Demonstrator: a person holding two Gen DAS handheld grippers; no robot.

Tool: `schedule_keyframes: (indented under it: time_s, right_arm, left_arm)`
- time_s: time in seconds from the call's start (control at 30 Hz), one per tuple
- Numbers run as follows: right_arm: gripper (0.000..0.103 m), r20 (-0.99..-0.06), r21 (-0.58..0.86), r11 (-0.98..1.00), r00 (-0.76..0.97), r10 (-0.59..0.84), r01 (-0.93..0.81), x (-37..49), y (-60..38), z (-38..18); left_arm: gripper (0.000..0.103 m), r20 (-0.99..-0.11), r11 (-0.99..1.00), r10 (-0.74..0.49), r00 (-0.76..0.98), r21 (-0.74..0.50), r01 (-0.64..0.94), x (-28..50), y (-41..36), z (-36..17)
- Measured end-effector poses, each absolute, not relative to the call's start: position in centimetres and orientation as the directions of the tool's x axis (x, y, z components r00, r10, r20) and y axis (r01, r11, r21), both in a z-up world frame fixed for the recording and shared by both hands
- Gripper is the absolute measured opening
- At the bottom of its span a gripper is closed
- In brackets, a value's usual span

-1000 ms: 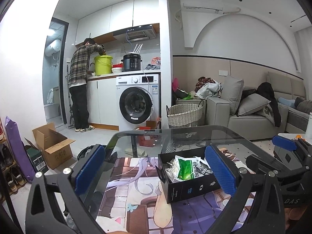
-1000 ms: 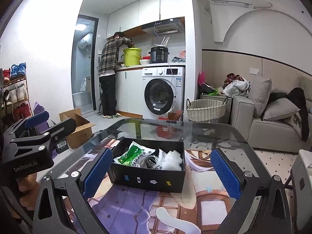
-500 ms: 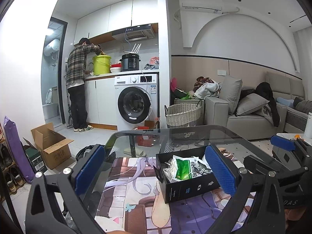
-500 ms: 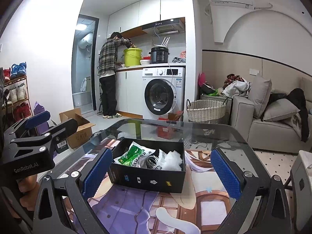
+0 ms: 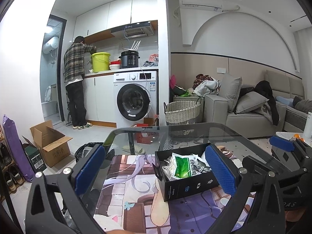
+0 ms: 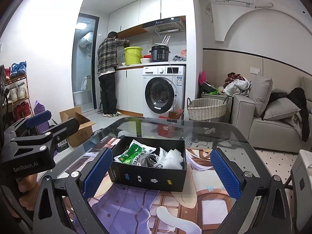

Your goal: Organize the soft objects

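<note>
With both tongs held spread and empty, the limp, light green packet is best pinched by its crinkly edge.

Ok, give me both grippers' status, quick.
Left gripper: open, fingers spread wide, holding nothing.
Right gripper: open, fingers spread wide, holding nothing, black box ahead of it.

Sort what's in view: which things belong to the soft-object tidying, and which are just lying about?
Job: black box, green packet, white wrap, grey cable, both open grippers.
Lying about: wicker basket, cardboard box, shoes, yellow bucket.
</note>
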State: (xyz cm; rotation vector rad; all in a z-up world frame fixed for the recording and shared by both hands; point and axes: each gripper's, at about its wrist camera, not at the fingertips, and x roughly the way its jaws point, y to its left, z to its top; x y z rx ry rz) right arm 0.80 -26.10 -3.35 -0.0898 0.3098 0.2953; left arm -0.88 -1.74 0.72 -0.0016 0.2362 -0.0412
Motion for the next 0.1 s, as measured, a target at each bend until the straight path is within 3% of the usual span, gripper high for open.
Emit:
schedule_keyframes:
  time_s: [0.1]
  right_arm:
    - [0.102,-0.312,-0.046,0.953,0.911,0.271,-0.299,0.83,-26.10,-3.36]
  left_arm:
    - [0.103,-0.243,0.999,-0.039,0.969,-0.010,0.037,-0.74,-1.75,0.72]
